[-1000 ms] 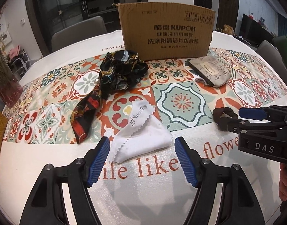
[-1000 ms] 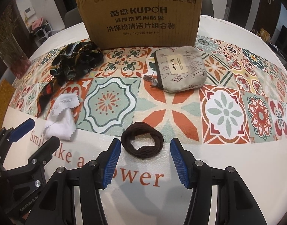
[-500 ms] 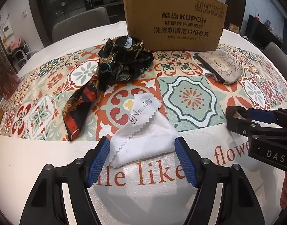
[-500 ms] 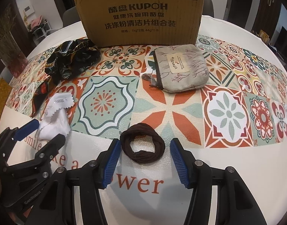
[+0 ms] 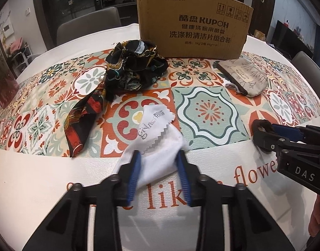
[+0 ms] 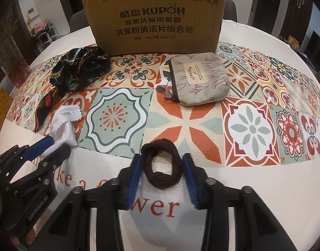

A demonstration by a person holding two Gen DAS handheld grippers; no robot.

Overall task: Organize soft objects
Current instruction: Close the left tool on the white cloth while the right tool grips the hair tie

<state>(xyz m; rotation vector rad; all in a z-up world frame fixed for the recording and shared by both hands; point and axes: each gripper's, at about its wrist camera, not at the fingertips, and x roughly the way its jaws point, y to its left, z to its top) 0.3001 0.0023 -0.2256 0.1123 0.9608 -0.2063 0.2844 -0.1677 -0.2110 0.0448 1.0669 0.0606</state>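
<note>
My left gripper (image 5: 159, 156) has its blue pads pressed into the near end of a white cleaning cloth (image 5: 158, 138) lying on the table; it also shows in the right wrist view (image 6: 63, 125). My right gripper (image 6: 162, 160) has its pads against both sides of a dark brown hair tie (image 6: 161, 165) lying flat on the table. A black patterned scarf (image 5: 126, 75) lies crumpled at the back left. A grey zip pouch (image 6: 198, 79) lies at the back right. A cardboard box (image 6: 155, 18) stands behind them.
The table has a patterned tile runner (image 5: 204, 108) and white cloth with orange lettering. Grey chairs (image 5: 88, 25) stand behind the table. A dark red vase (image 5: 3, 90) stands at the far left edge.
Both grippers moved forward and narrowed. The left one went from wide open around the white cloth to pinching it. The right one went from open around the hair tie to touching its sides.
</note>
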